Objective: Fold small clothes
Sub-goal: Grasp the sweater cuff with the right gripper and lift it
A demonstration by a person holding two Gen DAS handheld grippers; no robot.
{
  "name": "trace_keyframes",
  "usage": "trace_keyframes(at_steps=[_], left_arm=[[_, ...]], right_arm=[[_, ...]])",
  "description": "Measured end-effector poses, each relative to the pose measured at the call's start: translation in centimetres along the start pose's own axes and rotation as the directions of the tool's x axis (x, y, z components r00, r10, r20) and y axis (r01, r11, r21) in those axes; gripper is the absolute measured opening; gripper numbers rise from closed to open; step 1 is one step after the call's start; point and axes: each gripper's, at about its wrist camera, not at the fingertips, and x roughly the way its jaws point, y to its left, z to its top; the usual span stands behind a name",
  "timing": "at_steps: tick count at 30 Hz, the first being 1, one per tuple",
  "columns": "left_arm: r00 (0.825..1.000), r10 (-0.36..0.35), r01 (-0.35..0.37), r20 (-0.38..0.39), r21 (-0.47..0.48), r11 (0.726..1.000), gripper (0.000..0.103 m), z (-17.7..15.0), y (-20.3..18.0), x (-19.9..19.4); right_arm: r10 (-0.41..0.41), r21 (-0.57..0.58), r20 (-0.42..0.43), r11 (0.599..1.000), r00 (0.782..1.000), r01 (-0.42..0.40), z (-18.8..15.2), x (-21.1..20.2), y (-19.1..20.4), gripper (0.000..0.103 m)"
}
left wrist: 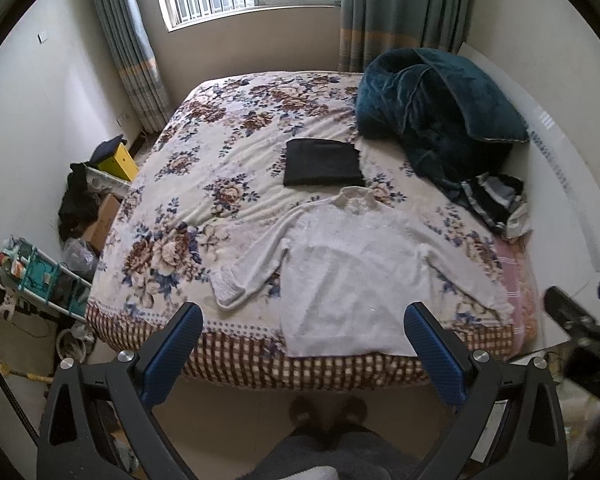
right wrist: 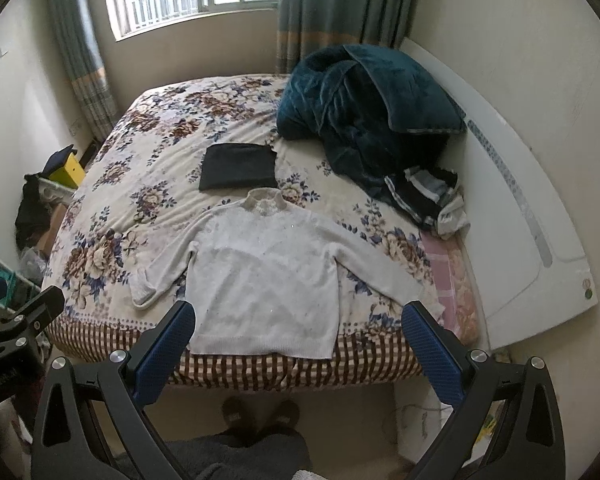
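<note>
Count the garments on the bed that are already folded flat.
1: the black folded garment lies mid-bed, just beyond the white sweater's collar. The striped clothes heap by the teal blanket may hide more.

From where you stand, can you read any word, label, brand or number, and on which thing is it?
No text can be read.
White headboard: a patterned strip and a small round sticker, too blurred to read.
Yellow box: no print visible.
White sweater: no label visible.
</note>
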Motion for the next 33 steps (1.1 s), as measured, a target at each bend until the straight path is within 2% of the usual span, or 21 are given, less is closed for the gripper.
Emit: trace_keyframes(at_steps=[3,6,10,11,13,14,19,21,23,25,27,30,31,33], left_arm=[[0.999,0.037,-0.037,0.008,0.018,0.999,0.103,0.9,-0.3,4.1],[0.998,0.054,-0.053,-0.026,0.027,0.998,0.103,2.0,-0.9,9.5],[0.994,0.064,-0.06,-0.087,0.05,0.997,0.103,3.1,-3.0,16.2],[0.993,0.072,-0.065,-0.096,0.065,0.996,0.103,3.4,-4.0,18.2],[0.99,0.085,-0.077,-0.115,0.069,0.995,0.103,3.6,-5.6,21.6],[0.99,0.085,-0.079,-0.114,0.061,0.995,0.103,3.8,-6.2,23.0],[0.973,0.156,-0.148,-0.171,0.056,0.987,0.103,3.9,-10.4,31.6],[0.962,0.174,-0.164,-0.212,0.064,0.984,0.103,3.5,-12.0,35.4],[0.952,0.182,-0.165,-0.248,0.085,0.983,0.103,2.8,-13.6,39.6],[0.946,0.209,-0.18,-0.247,0.133,0.975,0.103,2.0,-15.0,42.8],[0.936,0.234,-0.188,-0.263,0.191,0.964,0.103,0.7,-16.6,46.9],[0.91,0.237,-0.169,-0.341,0.217,0.962,0.103,-0.8,-17.6,52.1],[0.902,0.241,-0.169,-0.359,0.22,0.961,0.103,-1.0,-18.0,53.3],[0.883,0.236,-0.159,-0.406,0.215,0.963,0.103,-1.6,-18.4,56.3]], right_arm=[[-0.022,0.061,-0.011,0.998,1.0,0.023,0.3,2.7,-1.0,0.103],[-0.082,0.145,-0.035,0.986,0.996,0.086,0.3,7.6,-3.6,0.103],[-0.17,0.282,-0.117,0.939,0.978,0.197,-0.5,16.2,-9.1,0.103],[-0.211,0.32,-0.152,0.914,0.966,0.25,-1.1,18.6,-10.9,0.103],[-0.25,0.382,-0.184,0.873,0.951,0.304,-2.1,22.8,-14.6,0.103],[-0.284,0.413,-0.232,0.838,0.93,0.358,-3.0,26.0,-17.3,0.103],[-0.24,0.554,-0.376,0.716,0.895,0.425,-7.4,38.7,-28.7,0.103],[-0.237,0.565,-0.43,0.681,0.871,0.465,-9.5,42.6,-32.0,0.103],[-0.192,0.609,-0.465,0.639,0.864,0.47,-11.7,47.7,-35.9,0.103],[-0.163,0.641,-0.493,0.597,0.855,0.483,-13.4,50.7,-37.9,0.102],[-0.136,0.68,-0.498,0.552,0.856,0.483,-15.1,54.7,-40.5,0.101],[-0.125,0.708,-0.526,0.484,0.841,0.514,-17.1,59.6,-43.4,0.092],[-0.112,0.731,-0.533,0.439,0.839,0.523,-18.0,61.3,-44.9,0.086],[-0.073,0.794,-0.516,0.335,0.854,0.508,-19.8,63.2,-47.1,0.086]])
